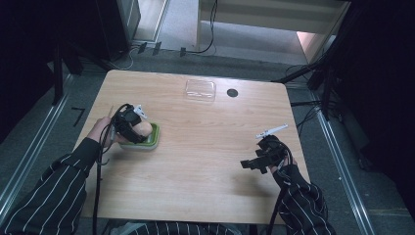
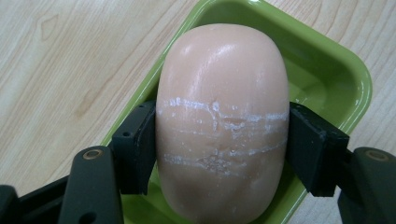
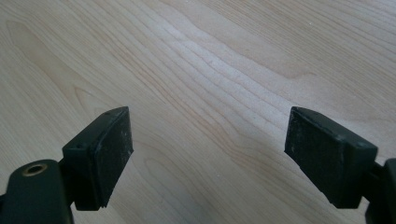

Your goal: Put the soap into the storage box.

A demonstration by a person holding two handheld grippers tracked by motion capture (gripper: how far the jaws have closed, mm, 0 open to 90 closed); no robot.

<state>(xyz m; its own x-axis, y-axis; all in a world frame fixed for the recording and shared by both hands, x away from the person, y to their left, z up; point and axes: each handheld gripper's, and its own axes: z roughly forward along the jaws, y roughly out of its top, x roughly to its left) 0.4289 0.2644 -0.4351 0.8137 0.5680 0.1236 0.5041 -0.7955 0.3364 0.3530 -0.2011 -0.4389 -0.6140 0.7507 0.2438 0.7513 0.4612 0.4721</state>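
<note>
I have the left gripper (image 2: 219, 140) pinching the pale pink soap bar (image 2: 223, 121) across its middle, just over the green dish (image 2: 327, 70) on the bench (image 1: 205, 147), while my right gripper (image 3: 208, 154) hovers over bare wood, jaws spread wide.

High view: from above the person's side, looking forward and down over the whole table (image 1: 205, 147).
Left gripper view: very close over the soap (image 2: 222, 121) in the green dish (image 2: 327, 65).
Right gripper view: close above bare tabletop.
Shared: the tabletop's wood.
</note>
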